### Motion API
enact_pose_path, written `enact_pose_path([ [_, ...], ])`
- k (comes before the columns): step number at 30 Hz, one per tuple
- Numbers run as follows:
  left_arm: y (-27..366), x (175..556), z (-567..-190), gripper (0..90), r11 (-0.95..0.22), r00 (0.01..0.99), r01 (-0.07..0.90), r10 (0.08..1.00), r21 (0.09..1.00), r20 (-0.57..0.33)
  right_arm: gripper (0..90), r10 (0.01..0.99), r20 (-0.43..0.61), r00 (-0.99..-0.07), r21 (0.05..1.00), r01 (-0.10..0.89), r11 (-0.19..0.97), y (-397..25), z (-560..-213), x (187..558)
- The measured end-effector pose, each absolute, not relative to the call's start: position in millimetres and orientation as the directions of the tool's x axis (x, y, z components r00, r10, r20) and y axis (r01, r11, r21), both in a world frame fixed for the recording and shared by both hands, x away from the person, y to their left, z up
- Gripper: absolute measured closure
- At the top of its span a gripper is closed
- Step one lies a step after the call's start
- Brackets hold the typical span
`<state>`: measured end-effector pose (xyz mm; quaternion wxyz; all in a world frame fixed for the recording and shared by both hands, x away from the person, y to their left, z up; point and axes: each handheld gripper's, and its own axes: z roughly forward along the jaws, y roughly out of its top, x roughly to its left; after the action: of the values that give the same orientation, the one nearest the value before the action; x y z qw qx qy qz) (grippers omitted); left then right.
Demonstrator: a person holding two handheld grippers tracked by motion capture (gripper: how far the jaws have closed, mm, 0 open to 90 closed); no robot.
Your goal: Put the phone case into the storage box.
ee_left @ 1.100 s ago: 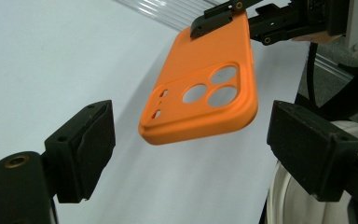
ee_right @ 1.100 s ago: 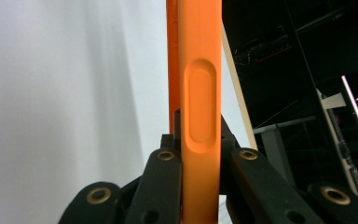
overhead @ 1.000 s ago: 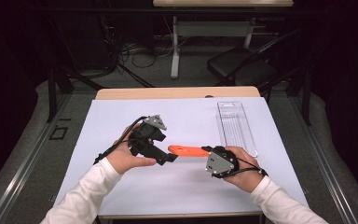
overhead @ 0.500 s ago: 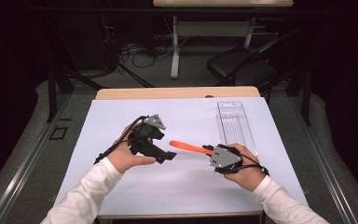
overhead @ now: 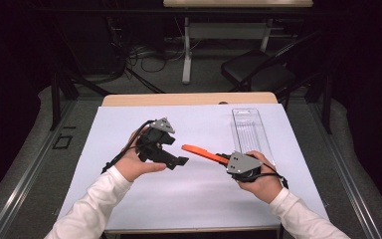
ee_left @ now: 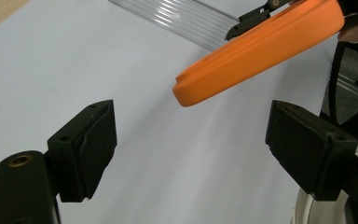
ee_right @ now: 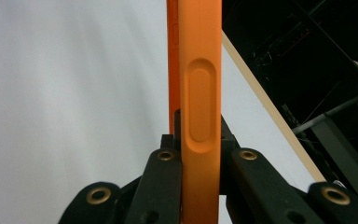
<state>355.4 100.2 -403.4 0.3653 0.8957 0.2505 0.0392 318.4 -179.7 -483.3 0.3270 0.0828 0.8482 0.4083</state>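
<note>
An orange tool [overhead: 202,152] with long, smooth handles is seen just right of centre in the high view, lifted off the white sheet and slanted from lower right to upper left. Its handles (pressed side by side) are clamped between the jaws of the right gripper [overhead: 227,160]. Its rounded free end [ee_left: 200,88] is shown at upper right of the left gripper view.
</note>
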Motion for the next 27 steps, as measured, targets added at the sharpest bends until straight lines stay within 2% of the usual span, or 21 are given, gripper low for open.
enact_pose_path([
  [8, 99.3, 356.5, -404.5, 19.8, -0.601, 0.872, 0.415, 0.476, 0.683, -0.11, 85.9, 0.434, -0.423, -0.795, 0.791, -0.091, 0.605, -180.7, -486.8, 320.8],
  [15, 97.6, 359.2, -405.9, 26.8, -0.579, 0.869, 0.427, 0.476, 0.694, -0.138, 85.9, 0.448, -0.383, -0.808, 0.823, -0.078, 0.562, -180.4, -486.8, 322.4],
  [16, 97.5, 359.5, -406.2, 29.9, -0.577, 0.869, 0.431, 0.474, 0.694, -0.145, 85.9, 0.449, -0.38, -0.809, 0.826, -0.078, 0.559, -180.3, -486.8, 322.4],
  [27, 99.8, 359.4, -405.2, 38.0, -0.555, 0.862, 0.428, 0.489, 0.713, -0.136, 85.9, 0.421, -0.386, -0.821, 0.831, -0.111, 0.546, -179.4, -486.6, 322.0],
])
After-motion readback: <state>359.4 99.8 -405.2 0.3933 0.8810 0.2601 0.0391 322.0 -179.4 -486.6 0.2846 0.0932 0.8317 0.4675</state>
